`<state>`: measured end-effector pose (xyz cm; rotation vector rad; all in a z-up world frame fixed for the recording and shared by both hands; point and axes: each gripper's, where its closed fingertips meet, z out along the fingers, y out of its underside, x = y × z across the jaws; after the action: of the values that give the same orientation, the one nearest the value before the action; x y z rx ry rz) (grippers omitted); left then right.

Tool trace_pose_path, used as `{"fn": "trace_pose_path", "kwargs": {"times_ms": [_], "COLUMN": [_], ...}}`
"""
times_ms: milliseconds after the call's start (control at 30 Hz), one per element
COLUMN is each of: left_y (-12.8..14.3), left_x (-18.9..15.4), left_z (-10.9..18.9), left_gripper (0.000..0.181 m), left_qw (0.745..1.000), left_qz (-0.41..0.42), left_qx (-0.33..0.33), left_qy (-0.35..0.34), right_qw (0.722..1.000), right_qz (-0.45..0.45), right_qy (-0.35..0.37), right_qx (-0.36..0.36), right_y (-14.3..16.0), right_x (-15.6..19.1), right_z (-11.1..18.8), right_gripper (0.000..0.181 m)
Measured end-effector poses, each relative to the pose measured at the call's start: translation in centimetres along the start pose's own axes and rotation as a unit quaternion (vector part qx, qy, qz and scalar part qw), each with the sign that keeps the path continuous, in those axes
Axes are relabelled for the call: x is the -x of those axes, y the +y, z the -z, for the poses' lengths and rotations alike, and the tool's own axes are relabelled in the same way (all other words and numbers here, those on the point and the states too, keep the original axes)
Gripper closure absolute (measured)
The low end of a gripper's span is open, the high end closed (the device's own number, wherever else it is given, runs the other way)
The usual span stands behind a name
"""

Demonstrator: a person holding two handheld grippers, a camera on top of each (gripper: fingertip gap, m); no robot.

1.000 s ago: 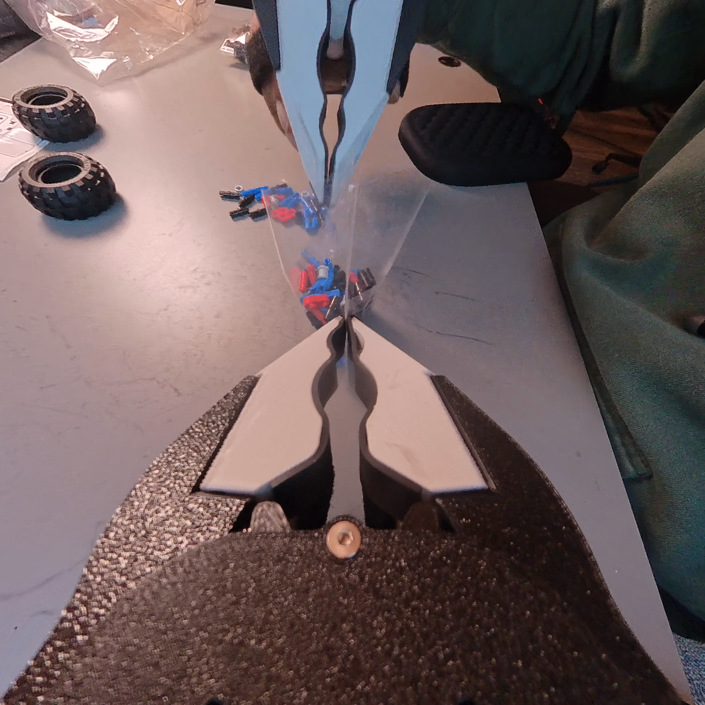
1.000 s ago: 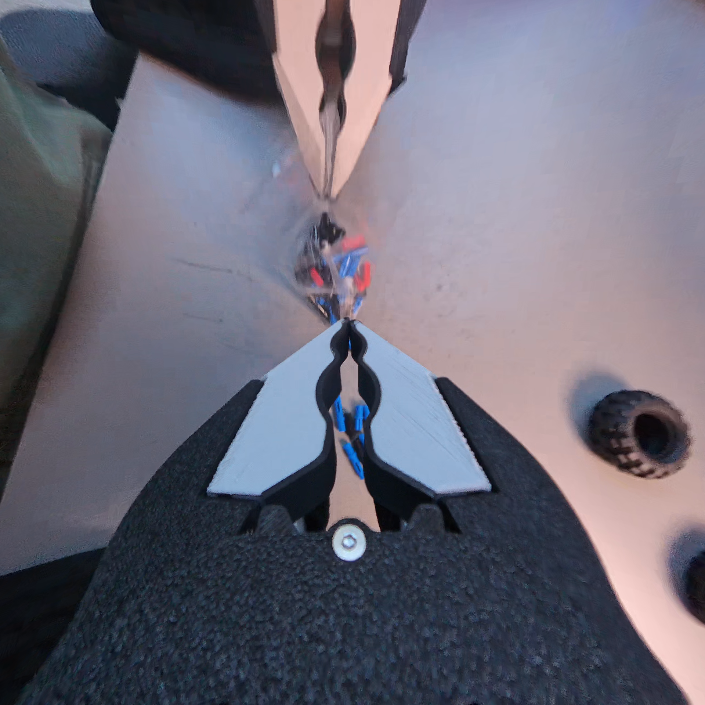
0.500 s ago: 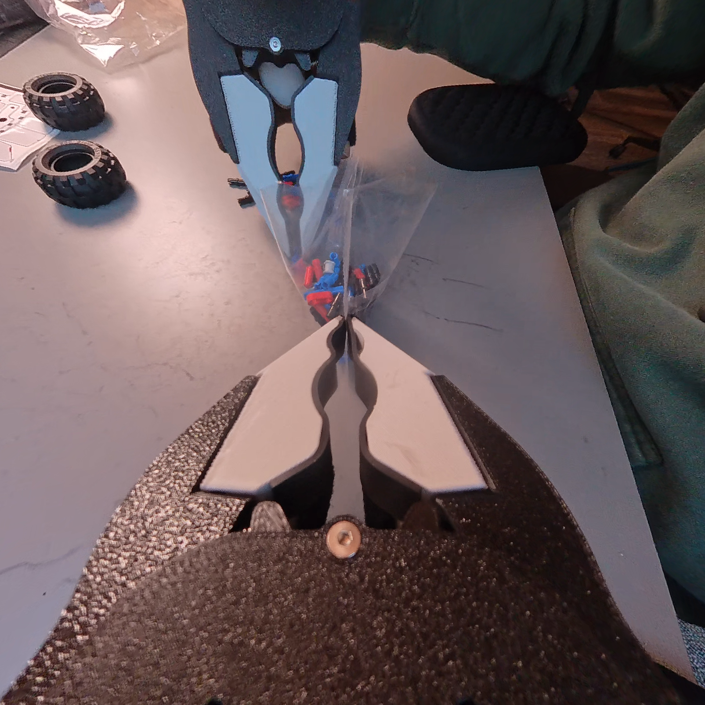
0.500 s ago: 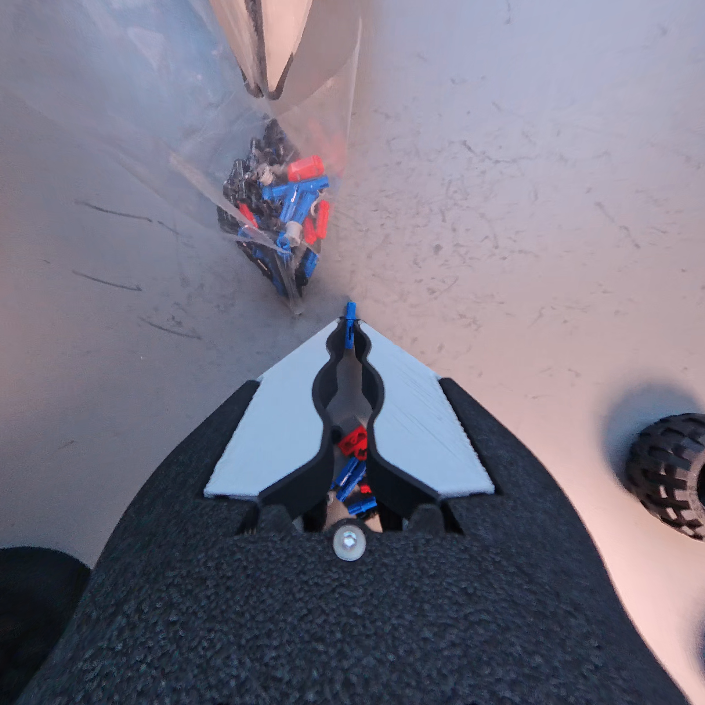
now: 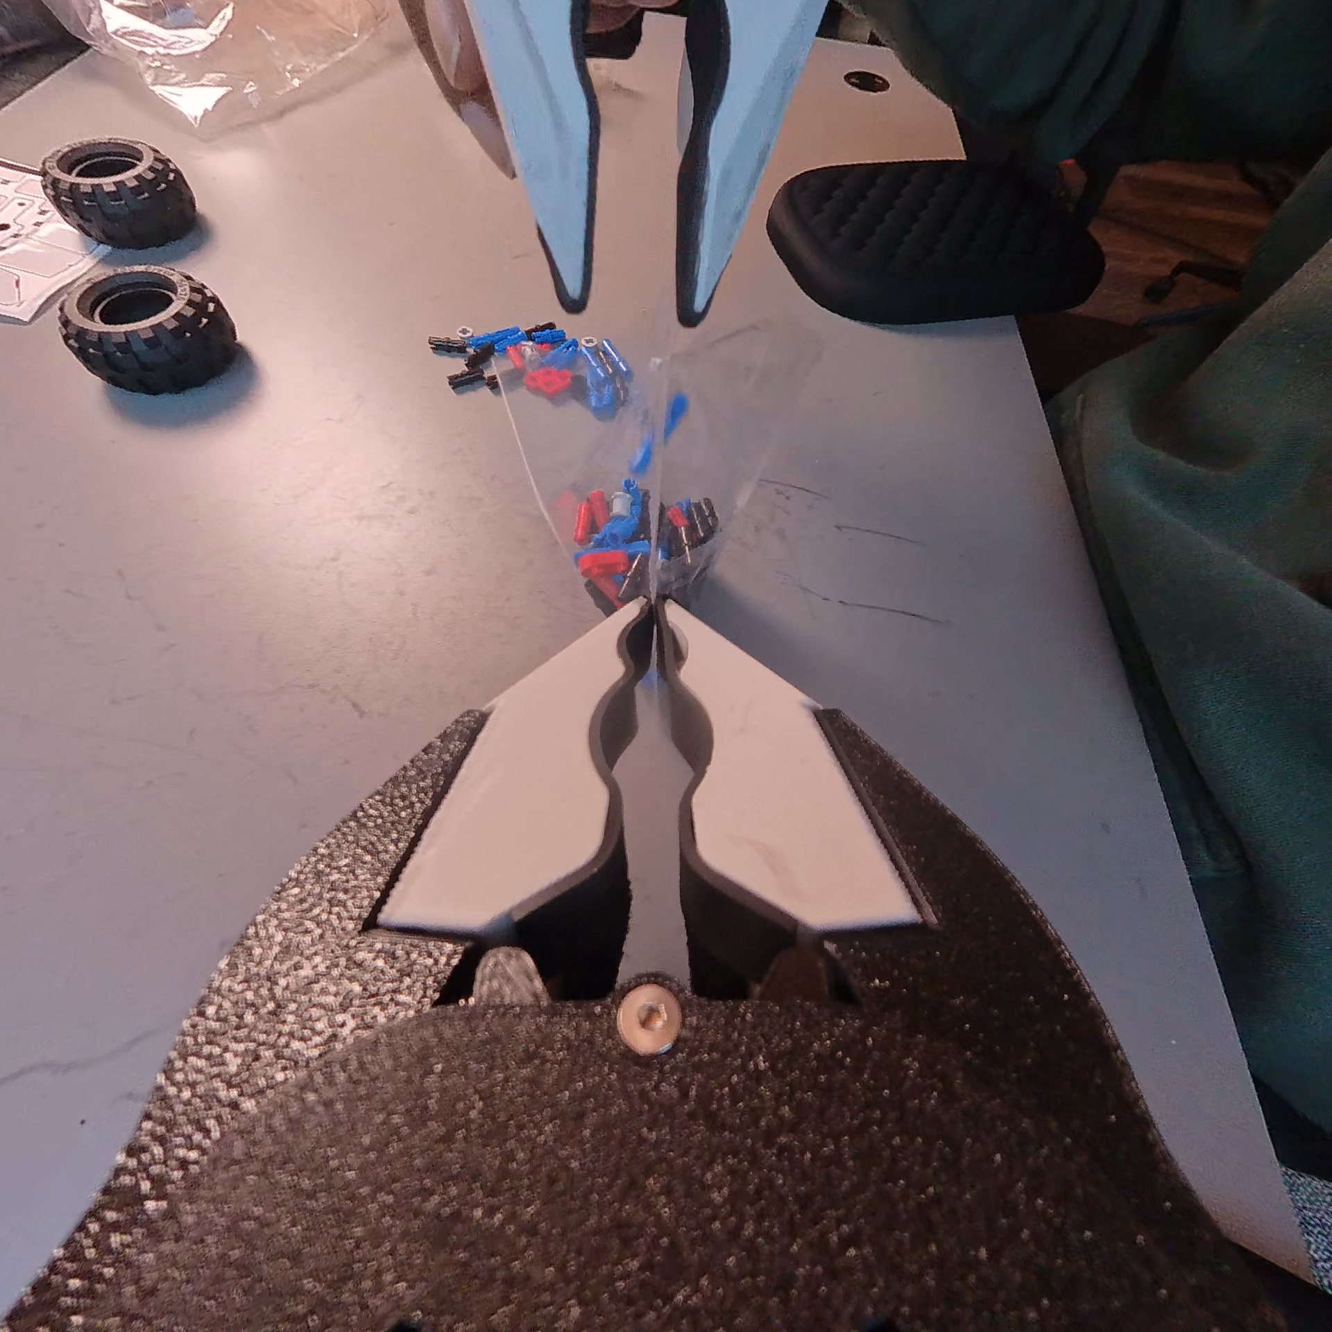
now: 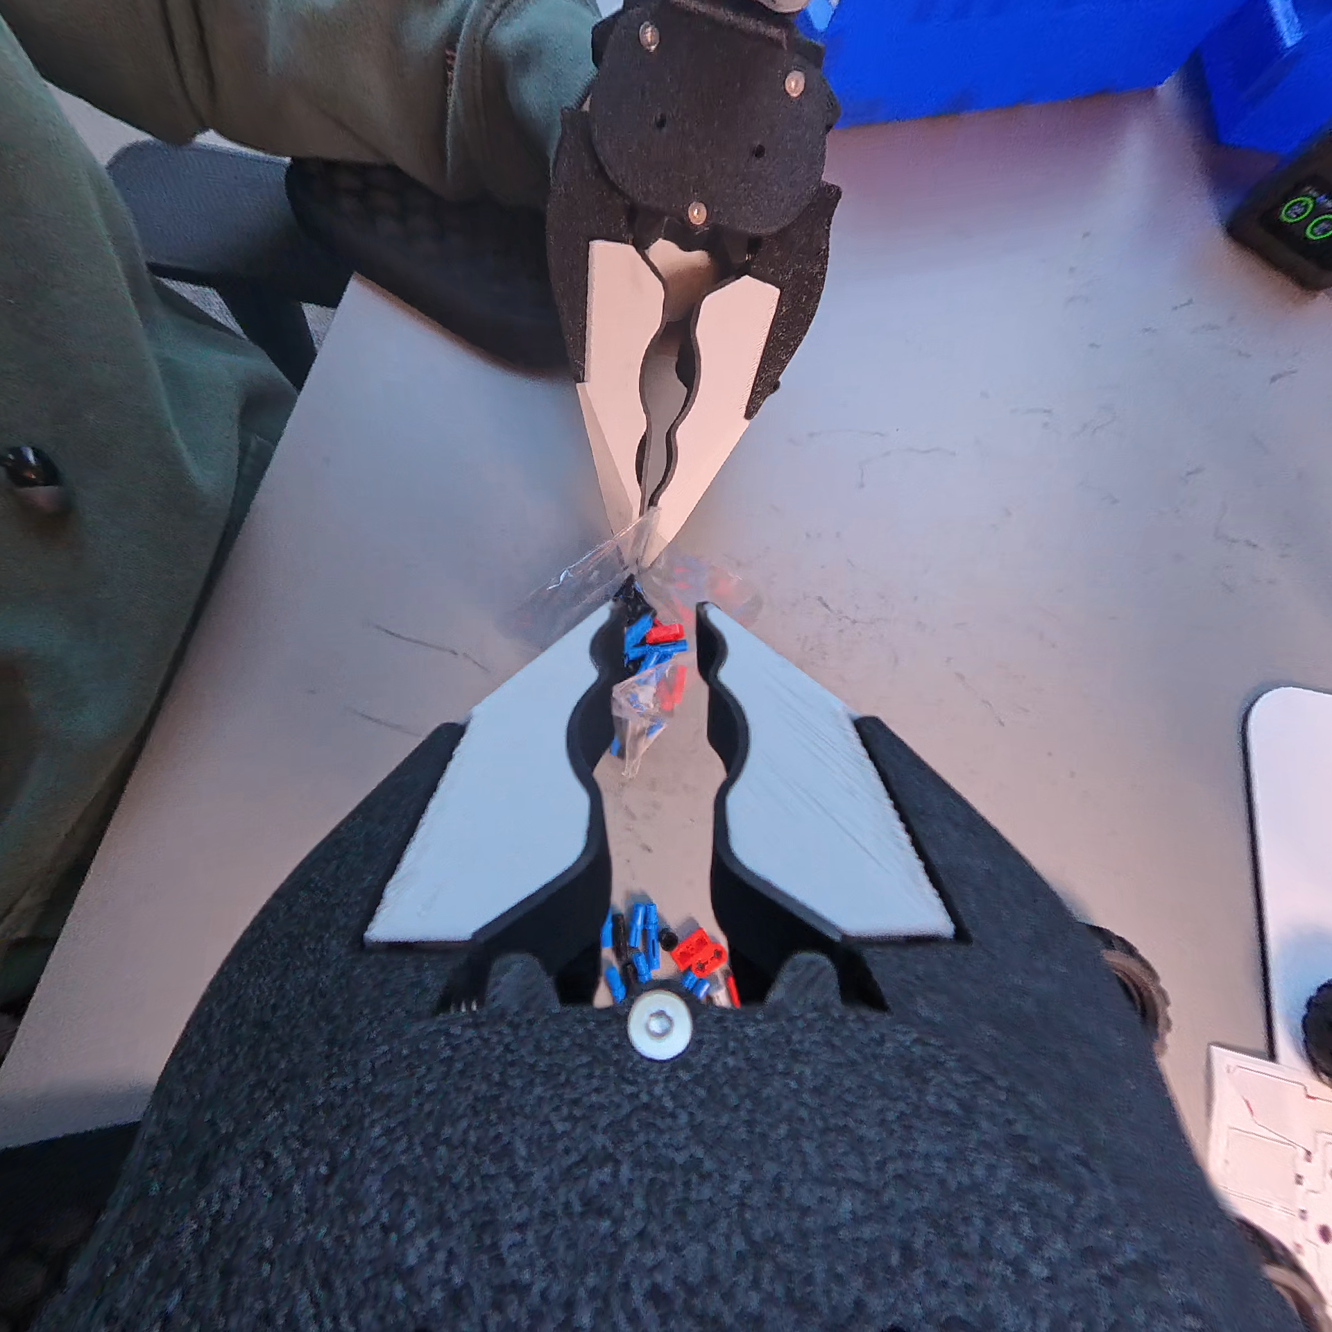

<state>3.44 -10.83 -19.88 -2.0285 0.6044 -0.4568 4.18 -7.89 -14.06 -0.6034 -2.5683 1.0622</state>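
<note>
The left tool (image 5: 654, 613) was pinched fully together on one corner of a small clear plastic bag (image 5: 721, 432), holding it lifted off the grey counter (image 5: 288, 576). Held by that low corner, the bag kept its small red, blue and black plastic pins (image 5: 634, 533) bunched against the tool's tips, with its loose end slanting away towards 12 o'clock.

The right tool (image 5: 627, 306) stood opposite at 12 o'clock, its two pale fingers parted with a clear gap and nothing between them. In its own view the bag lay just beyond and below its tips, so it seemed poised over the bag rather than gripping it.

A loose scatter of similar red, blue and black pins (image 5: 537, 360) lay on the counter at about 11 o'clock from the bag, under the right tool, probably tipped out there from the bag's far end.

Two black knobbly rubber tyres (image 5: 144, 328) sat well apart at 10 o'clock, beside a white printed sheet (image 5: 29, 245). Crumpled clear wrapping (image 5: 202, 65) lay beyond them.
</note>
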Motion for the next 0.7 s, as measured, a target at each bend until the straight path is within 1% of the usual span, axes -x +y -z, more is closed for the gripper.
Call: {"fn": "trace_pose_path", "kwargs": {"times_ms": [67, 100, 133, 200, 267, 333, 400, 500, 567, 600, 667, 700], "left_y": [0.0, 0.0, 0.0, 0.0, 0.0, 0.0, 0.0, 0.0, 0.0, 0.0, 0.0, 0.0], "left_x": [-0.1, -0.1, -0.1, -0.1, -0.2, -0.2, -0.2, -0.1, -0.2, -0.2, -0.2, -0.2], "left_z": [0.0, 0.0, 0.0, -0.1, -0.1, -0.2, -0.2, -0.3, -0.3, -0.3, -0.3, -0.3], "left_gripper": [0.181, 0.181, 0.181, 0.181, 0.181, 0.181, 0.181, 0.181, 0.181, 0.181, 0.181, 0.181], "left_qw": [1.0, 1.0, 1.0, 1.0, 1.0, 1.0, 1.0, 1.0, 1.0, 1.0, 1.0, 1.0], "left_qz": [-0.001, -0.002, -0.002, -0.001, -0.001, -0.002, -0.001, 0.001, 0.003, 0.003, 0.003, 0.003], "left_qx": [0.0, 0.001, 0.001, 0.0, 0.0, -0.001, -0.002, -0.003, -0.004, -0.004, -0.004, -0.004], "left_qy": [0.0, 0.001, 0.001, 0.003, 0.005, 0.005, 0.005, 0.004, 0.005, 0.006, 0.006, 0.006], "right_qw": [0.999, 0.998, 0.998, 0.997, 0.993, 0.99, 0.991, 0.989, 0.989, 0.989, 0.989, 0.991], "right_qz": [-0.021, -0.033, -0.04, -0.048, -0.053, -0.058, -0.054, -0.048, -0.053, -0.054, -0.048, -0.047], "right_qy": [0.011, 0.02, 0.03, 0.039, 0.026, 0.01, 0.003, 0.008, 0.0, -0.005, -0.004, -0.005], "right_qx": [-0.035, -0.041, -0.03, 0.037, 0.104, 0.127, 0.123, 0.14, 0.136, 0.136, 0.138, 0.128], "right_y": [-0.3, 0.2, 1.4, 5.7, 9.9, 12.1, 12.5, 13.3, 13.3, 13.3, 13.2, 12.5], "right_x": [-0.3, -0.6, -0.8, -0.7, 0.5, 1.8, 2.5, 2.4, 2.6, 2.8, 2.7, 2.7], "right_z": [1.2, 2.0, 2.7, 3.0, 2.2, 1.1, 0.4, 0.1, -0.1, -0.1, -0.1, -0.1], "right_gripper": [0.162, 0.162, 0.163, 0.164, 0.164, 0.164, 0.169, 0.169, 0.172, 0.176, 0.178, 0.178]}}
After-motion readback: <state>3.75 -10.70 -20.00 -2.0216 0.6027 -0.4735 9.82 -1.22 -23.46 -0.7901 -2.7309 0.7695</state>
